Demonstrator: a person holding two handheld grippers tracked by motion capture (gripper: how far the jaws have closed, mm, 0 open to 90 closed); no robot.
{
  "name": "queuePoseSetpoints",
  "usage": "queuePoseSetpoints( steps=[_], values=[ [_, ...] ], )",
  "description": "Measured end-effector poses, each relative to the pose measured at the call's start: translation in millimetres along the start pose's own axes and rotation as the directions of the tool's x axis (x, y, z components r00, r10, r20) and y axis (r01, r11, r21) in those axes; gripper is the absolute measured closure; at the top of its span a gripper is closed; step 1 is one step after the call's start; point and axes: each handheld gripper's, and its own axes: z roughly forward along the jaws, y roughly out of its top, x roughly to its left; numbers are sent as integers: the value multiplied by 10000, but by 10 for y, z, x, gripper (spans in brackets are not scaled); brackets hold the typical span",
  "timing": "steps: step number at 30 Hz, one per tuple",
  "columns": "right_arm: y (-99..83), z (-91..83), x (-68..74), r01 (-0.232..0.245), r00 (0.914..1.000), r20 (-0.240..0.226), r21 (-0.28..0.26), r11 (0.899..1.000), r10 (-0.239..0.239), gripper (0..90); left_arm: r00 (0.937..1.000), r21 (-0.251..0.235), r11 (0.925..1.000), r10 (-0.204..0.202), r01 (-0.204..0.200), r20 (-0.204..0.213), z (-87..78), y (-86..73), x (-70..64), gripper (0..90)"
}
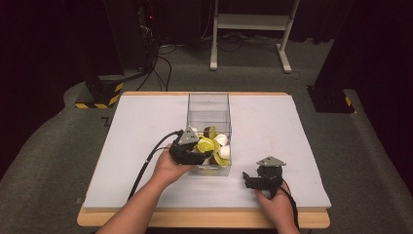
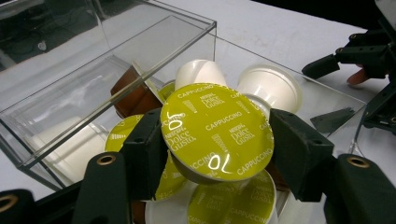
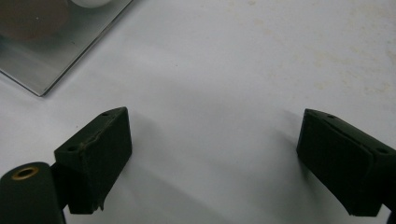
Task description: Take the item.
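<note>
The room behind lies dark while the white worktop (image 1: 146, 146) is evenly lit from above. Glare spots streak the green capsule lid (image 2: 217, 128) (close and sharp); soft shadows spread below the right hand-held gripper (image 3: 215, 158).

Clear glossy plastic box (image 2: 116, 56); shiny yellow-green foil lid on the coffee capsule (image 2: 217, 130); matt white tabletop (image 3: 243, 70), wooden edge.

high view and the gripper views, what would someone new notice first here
The yellow-green coffee capsule clamped between the left gripper's jaws stands out first, held above a heap of similar capsules. That heap sits at the near end of a clear plastic box in the middle of the white table. To the right of the box, the right gripper rests low over bare table with its jaws wide apart.
</note>
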Motion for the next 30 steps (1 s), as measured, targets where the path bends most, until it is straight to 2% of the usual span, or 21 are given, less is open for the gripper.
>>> queuePoseSetpoints(
  steps=[3,5,15,17,19,23,30],
  values=[
    [0,0,0,-2,10000,-5,0,10000,2,102,9998,-143,9997,-176,176,26,-27,13,7,397],
    [0,0,0,-1,10000,-1,1,10000,1,102,9999,-175,9998,-127,129,100,-49,25,21,397],
    [0,0,0,-2,10000,-6,2,10000,2,102,9992,-641,9972,-387,389,47,-153,102,47,398],
    [0,0,0,0,10000,-2,1,10000,0,102,9995,-689,9971,-330,331,25,-198,128,74,398],
    [0,0,0,-5,10000,-7,4,10000,5,102,9989,-835,9955,-459,458,5,-229,145,89,399],
    [0,0,0,1,10000,-1,1,10000,-1,102,9990,-950,9946,-432,423,-76,-301,176,141,399],
    [0,0,0,1,10000,-1,1,10000,-1,102,9977,-1292,9899,-627,588,-266,-404,228,228,400]
  ],
)
